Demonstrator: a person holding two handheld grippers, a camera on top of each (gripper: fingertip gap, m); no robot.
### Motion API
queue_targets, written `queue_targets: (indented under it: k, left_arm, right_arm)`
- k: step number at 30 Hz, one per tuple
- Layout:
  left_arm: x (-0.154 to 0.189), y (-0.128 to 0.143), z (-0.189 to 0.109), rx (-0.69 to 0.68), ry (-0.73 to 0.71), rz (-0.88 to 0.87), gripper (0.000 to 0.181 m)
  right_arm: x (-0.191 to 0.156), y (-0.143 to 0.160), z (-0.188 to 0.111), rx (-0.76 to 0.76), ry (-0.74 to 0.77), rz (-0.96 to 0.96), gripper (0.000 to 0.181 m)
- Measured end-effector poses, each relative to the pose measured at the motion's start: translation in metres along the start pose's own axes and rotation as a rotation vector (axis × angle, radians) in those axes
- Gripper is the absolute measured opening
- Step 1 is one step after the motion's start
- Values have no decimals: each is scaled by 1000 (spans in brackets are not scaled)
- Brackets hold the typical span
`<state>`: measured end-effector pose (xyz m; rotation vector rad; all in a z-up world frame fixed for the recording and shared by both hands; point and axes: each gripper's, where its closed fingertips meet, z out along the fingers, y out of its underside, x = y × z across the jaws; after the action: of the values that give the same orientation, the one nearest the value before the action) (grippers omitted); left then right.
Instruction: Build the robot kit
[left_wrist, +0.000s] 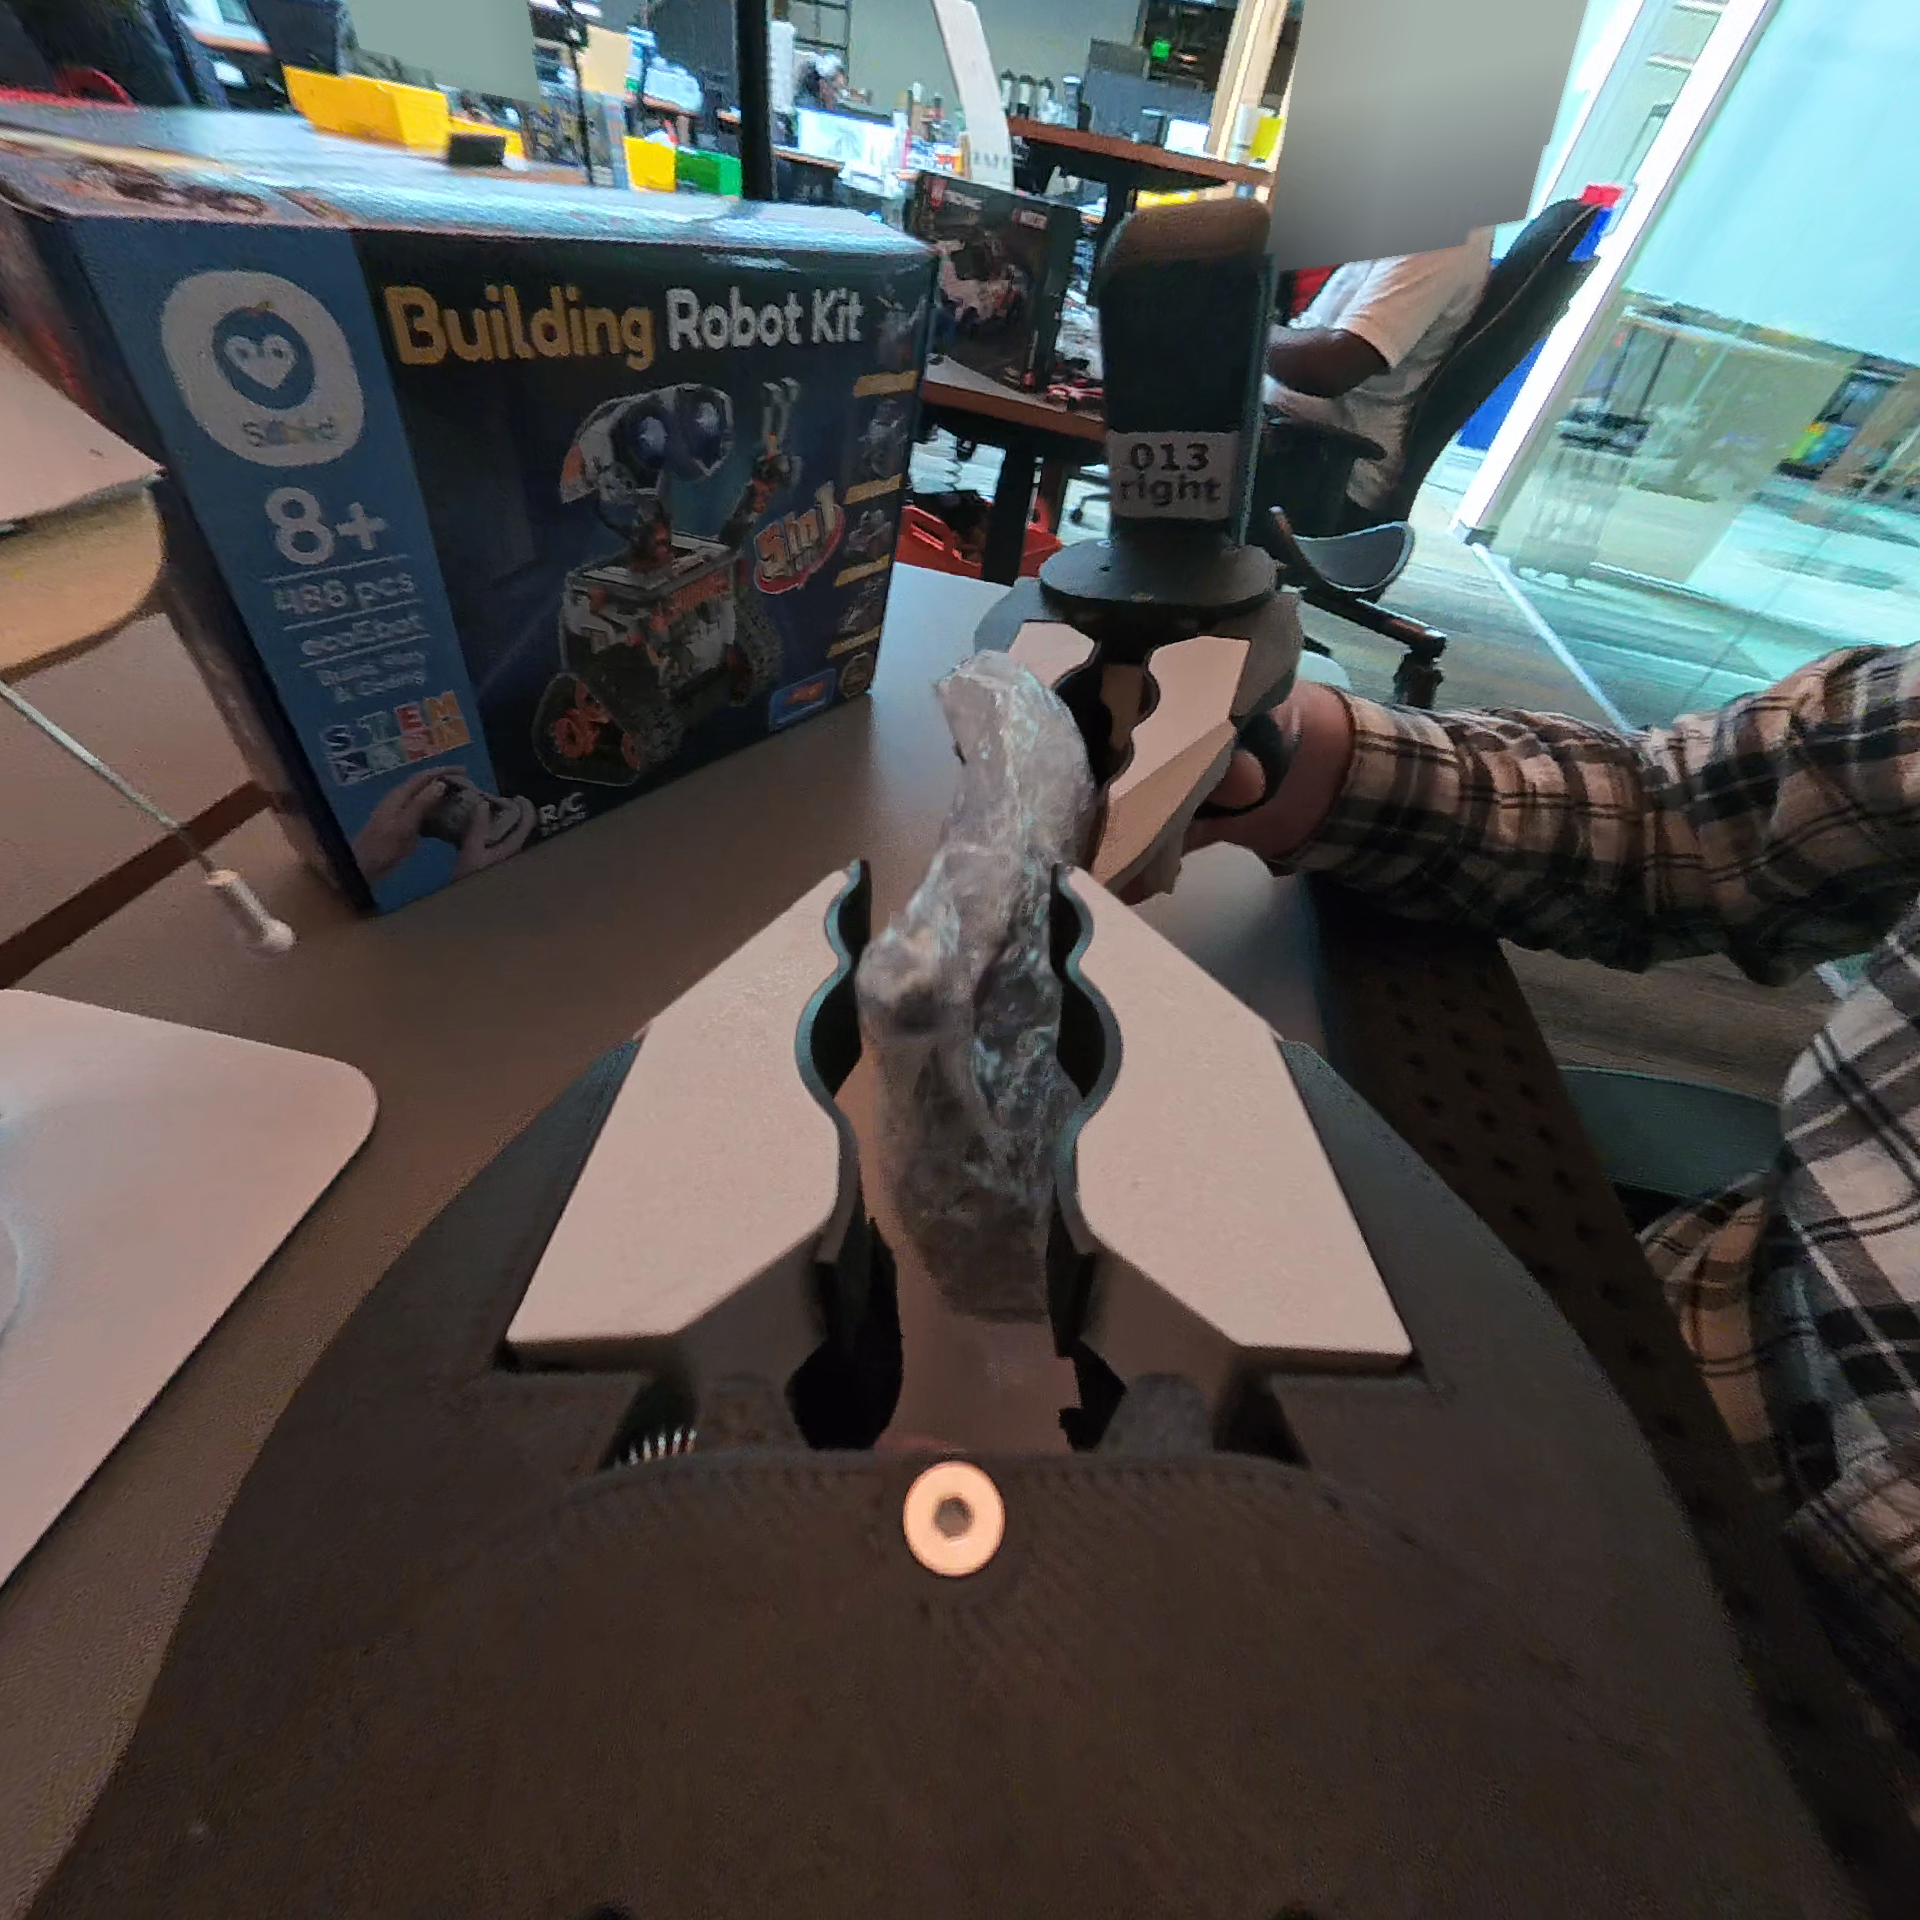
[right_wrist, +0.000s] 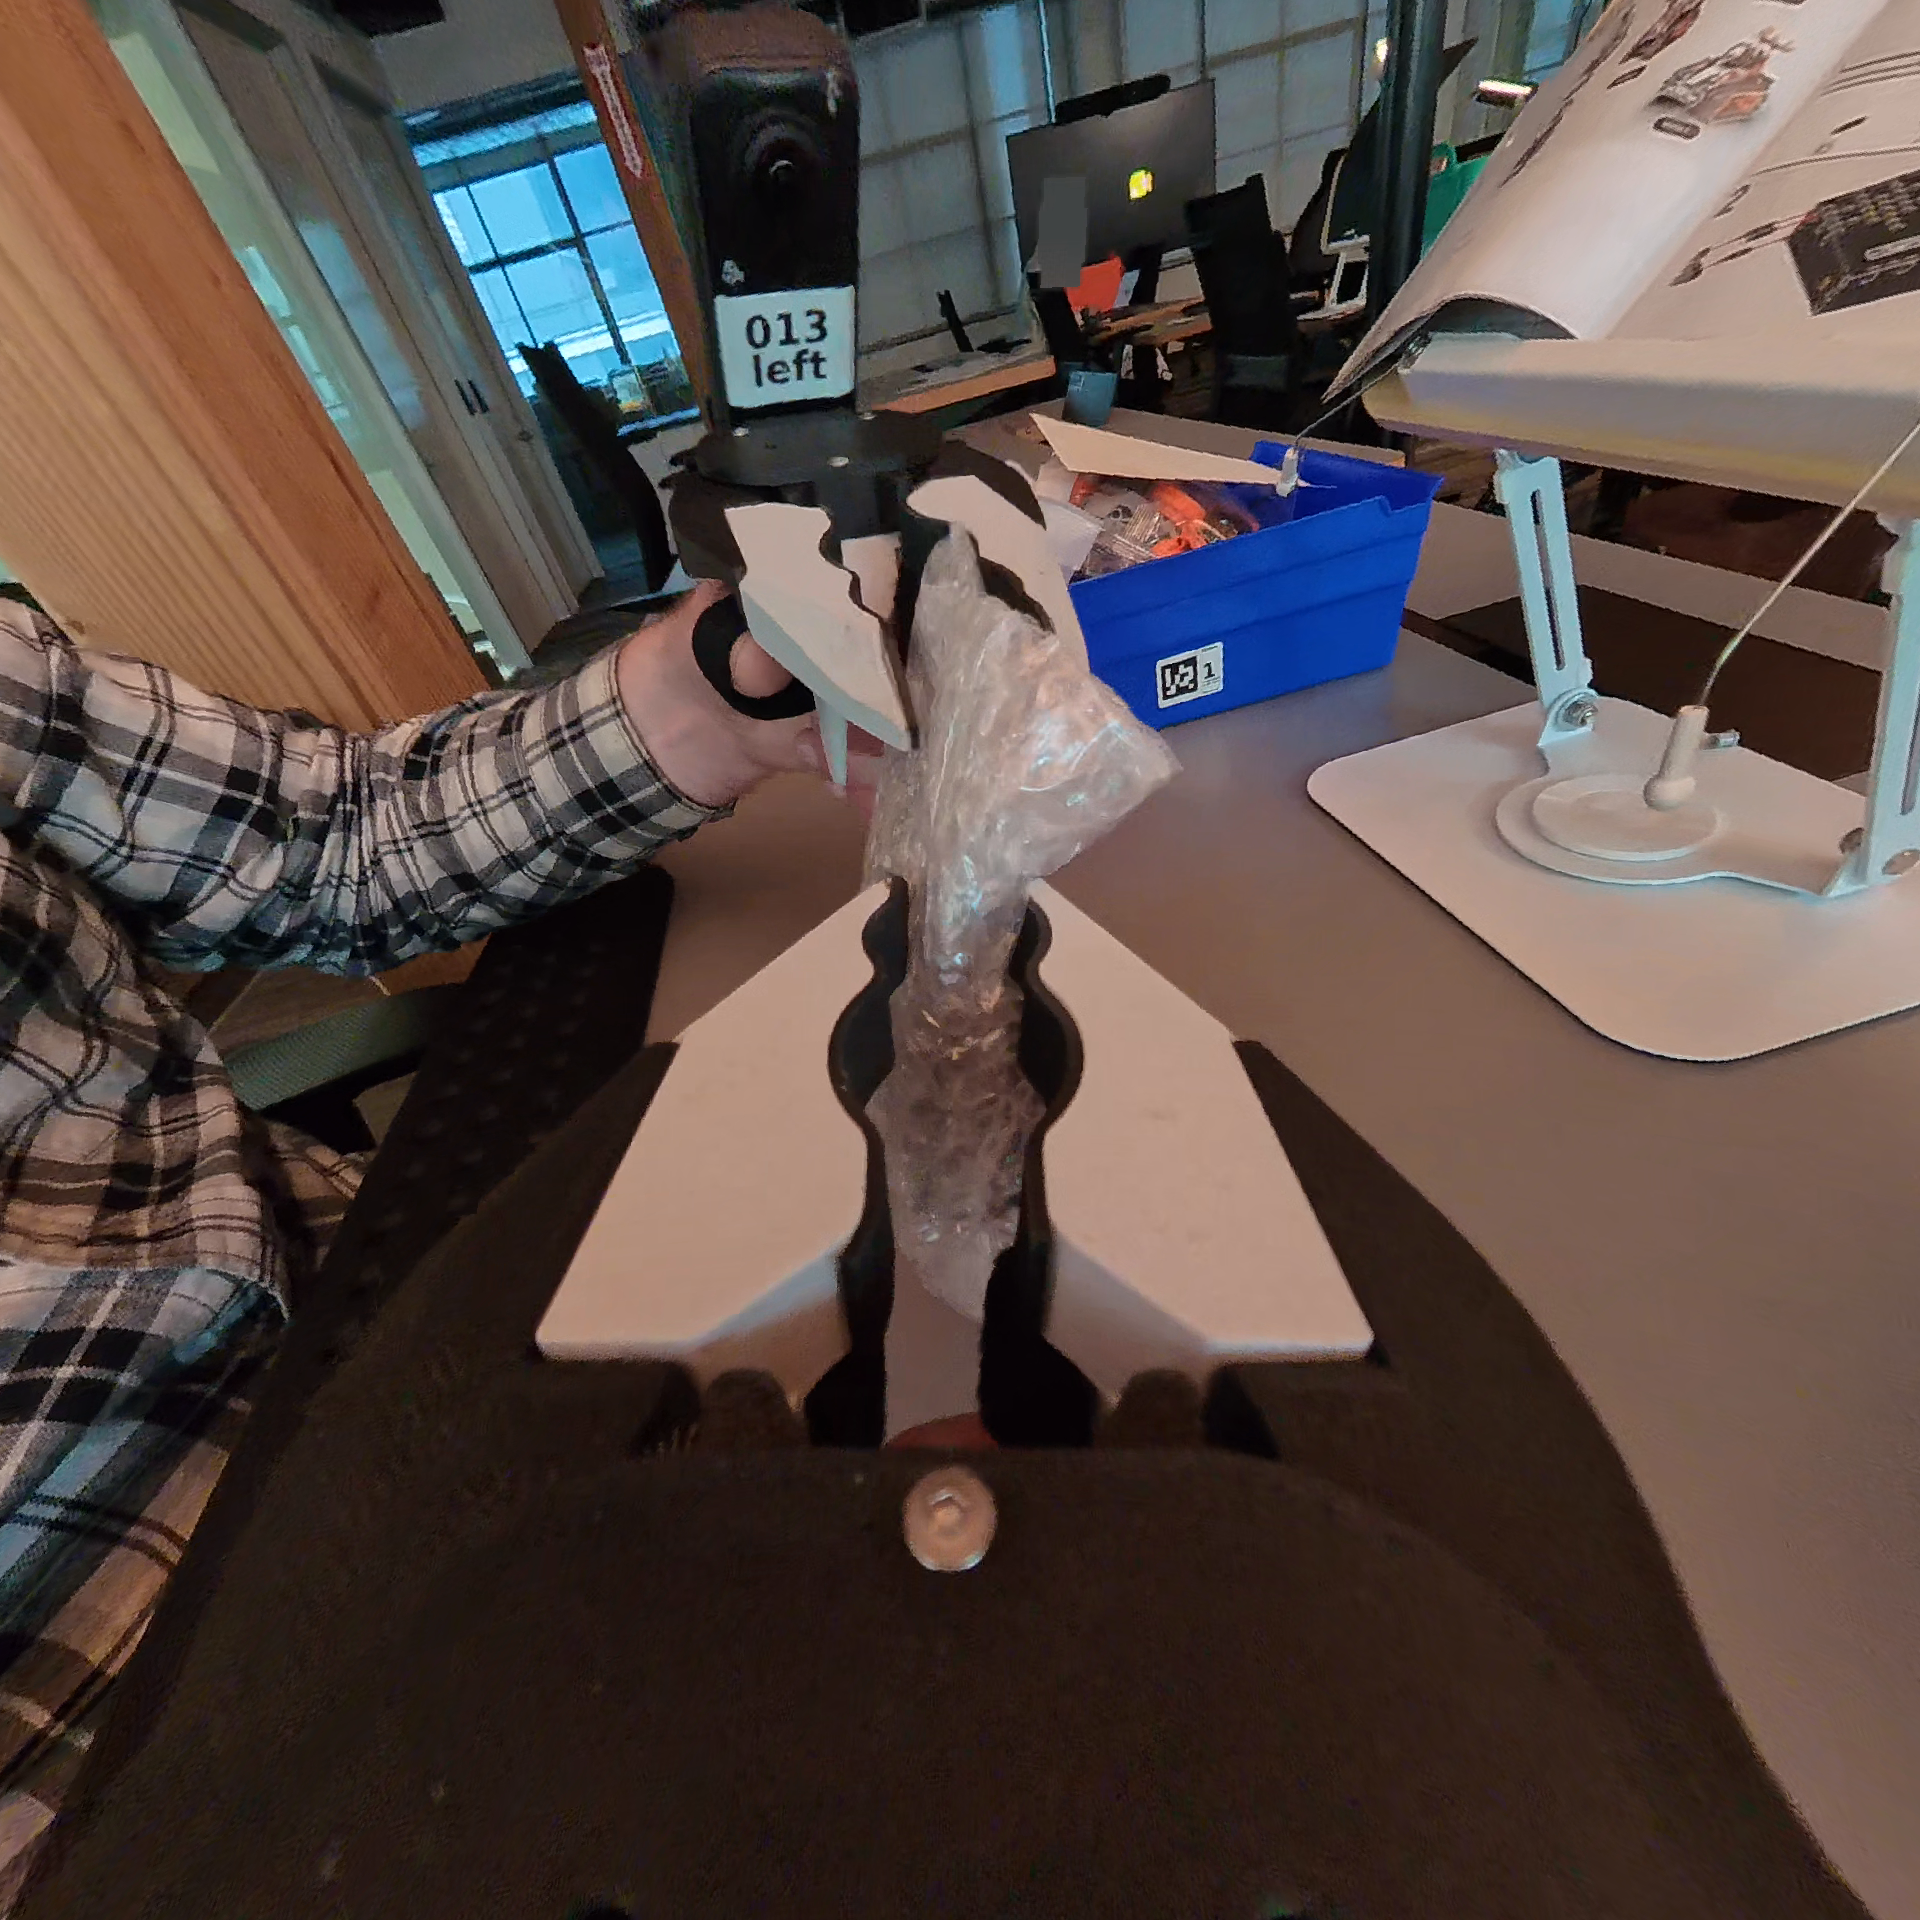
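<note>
Crinkled clear plastic bag (left_wrist: 977, 1049) hangs stretched above the grey surface (left_wrist: 582, 966) between my two tools, its contents too wrinkled over to make out. My left tool (left_wrist: 961, 894) is clamped on one end and my right tool (right_wrist: 956, 904) on the other. Beyond stand a printed toy box (left_wrist: 499, 540), a blue bin (right_wrist: 1257, 603) and a white book stand (right_wrist: 1621, 831), its booklet cut off by the frame.
</note>
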<state>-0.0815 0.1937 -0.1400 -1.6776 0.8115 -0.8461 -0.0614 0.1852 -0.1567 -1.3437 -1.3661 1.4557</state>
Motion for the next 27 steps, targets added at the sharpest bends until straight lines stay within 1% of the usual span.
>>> queue_targets:
  k: [1,2,3,6,7,9,11,12,15,18,20,21,22,24,26,27]
  left_arm:
    - [4,3,3,-13,19,1,31]
    - [7,7,7,-33,31,10,26]
    - [9,11,10,-49,30,24,15]
    - [5,12,12,-36,8,-11,2]
    - [1,13,13,-35,-17,-13,2]
    - [-5,18,16,-53,-60,-11,1]
    - [-4,22,18,-59,-53,-20,1]
    - [-3,23,20,-56,-47,-22,1]
    - [5,24,26,-67,-30,7,1]
    - [7,22,29,-60,-48,36,1]
    - [7,20,29,-43,-57,41,0]
    - [6,19,29,-37,-65,39,0]
    - [2,18,29,-37,-86,32,0]
    - [-3,17,28,-27,-115,11,0]
    - [-11,17,26,-19,-163,-9,0]
    - [-13,18,25,-13,-177,-22,0]
  right_arm:
    - [-2,2,1,-14,-6,-8,16]
    - [-4,4,3,-23,-12,-14,15]
    - [-4,5,4,-29,-8,-18,15]
    - [12,0,0,-8,96,-28,22]
    - [18,-5,-3,10,140,-42,27]
    - [27,-17,-11,56,229,-83,46]
    - [31,-24,-17,67,304,-152,48]
    - [31,-24,-16,62,321,-179,48]
    - [31,-10,-8,-12,316,-196,42]
    - [28,-9,-7,-17,295,-199,28]
    - [29,-12,-9,-6,305,-199,27]
    - [28,-13,-9,3,303,-203,21]
    - [29,-15,-10,10,317,-203,21]
    - [35,-21,-15,28,377,-221,29]
    - [40,-32,-23,34,481,-313,55]
    - [38,-38,-27,34,526,-382,58]
